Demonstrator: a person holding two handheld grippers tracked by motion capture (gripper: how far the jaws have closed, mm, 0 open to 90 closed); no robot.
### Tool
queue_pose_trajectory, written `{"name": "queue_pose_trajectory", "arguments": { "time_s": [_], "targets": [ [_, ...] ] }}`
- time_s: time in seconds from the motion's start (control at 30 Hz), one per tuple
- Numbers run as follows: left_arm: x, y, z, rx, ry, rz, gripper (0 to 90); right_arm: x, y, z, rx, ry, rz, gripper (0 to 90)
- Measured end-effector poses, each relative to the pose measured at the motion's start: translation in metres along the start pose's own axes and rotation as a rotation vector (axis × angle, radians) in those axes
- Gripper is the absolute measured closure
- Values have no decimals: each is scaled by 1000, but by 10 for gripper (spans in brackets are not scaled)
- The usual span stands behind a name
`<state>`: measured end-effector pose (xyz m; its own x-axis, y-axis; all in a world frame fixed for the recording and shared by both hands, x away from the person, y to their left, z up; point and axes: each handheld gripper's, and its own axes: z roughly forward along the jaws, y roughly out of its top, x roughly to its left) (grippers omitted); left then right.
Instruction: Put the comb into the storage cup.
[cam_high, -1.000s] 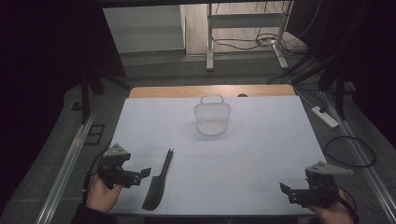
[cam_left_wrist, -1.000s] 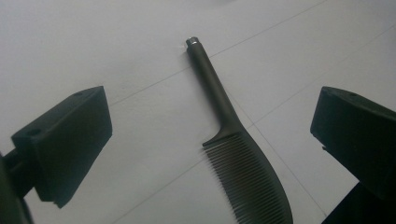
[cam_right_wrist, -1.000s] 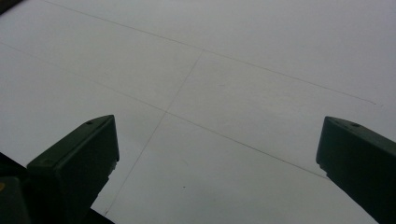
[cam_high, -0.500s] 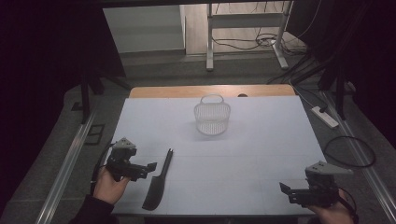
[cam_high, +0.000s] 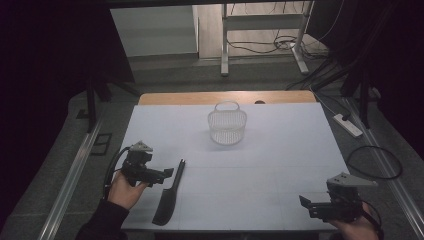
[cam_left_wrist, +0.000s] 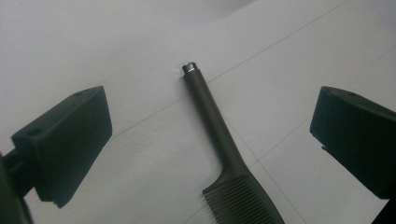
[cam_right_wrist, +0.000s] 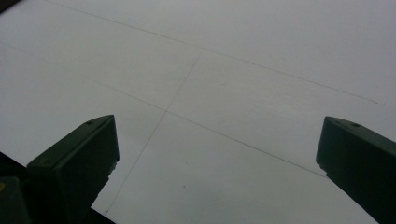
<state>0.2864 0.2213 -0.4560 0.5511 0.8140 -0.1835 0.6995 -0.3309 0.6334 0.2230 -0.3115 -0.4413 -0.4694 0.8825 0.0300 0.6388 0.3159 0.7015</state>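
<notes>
I have the left gripper spread wide, holding nothing; its own view puts the comb's handle between the jaws, metal tip pointing away, teeth at the bottom edge. From the high view I see that gripper just beside the comb, which lies on the white table. My right gripper is open too, over bare tabletop. The high view also shows a wire basket well apart, farther back.
</notes>
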Motion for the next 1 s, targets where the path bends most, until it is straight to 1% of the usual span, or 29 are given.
{"name": "queue_pose_trajectory", "arguments": {
  "time_s": [0.13, 0.3, 0.53, 0.8, 1.0],
  "targets": [
    [-1, 5, 5, 6, 2, 14, 0, 0, 0, 0, 1, 1, 0, 0],
    [-1, 12, 9, 7, -7, 25, 0, -1, 0, 0, 3, 1, 2, 0],
    [-2, 21, 16, 2, -34, 31, 0, -1, 0, 0, 3, 1, 2, 0],
    [-3, 31, 26, 20, -43, 58, 0, 0, 0, 0, 2, 2, 0, 0],
    [-4, 40, 33, 26, -49, 69, 0, 0, 0, 0, 1, 2, 1, 0]
  ]
}}
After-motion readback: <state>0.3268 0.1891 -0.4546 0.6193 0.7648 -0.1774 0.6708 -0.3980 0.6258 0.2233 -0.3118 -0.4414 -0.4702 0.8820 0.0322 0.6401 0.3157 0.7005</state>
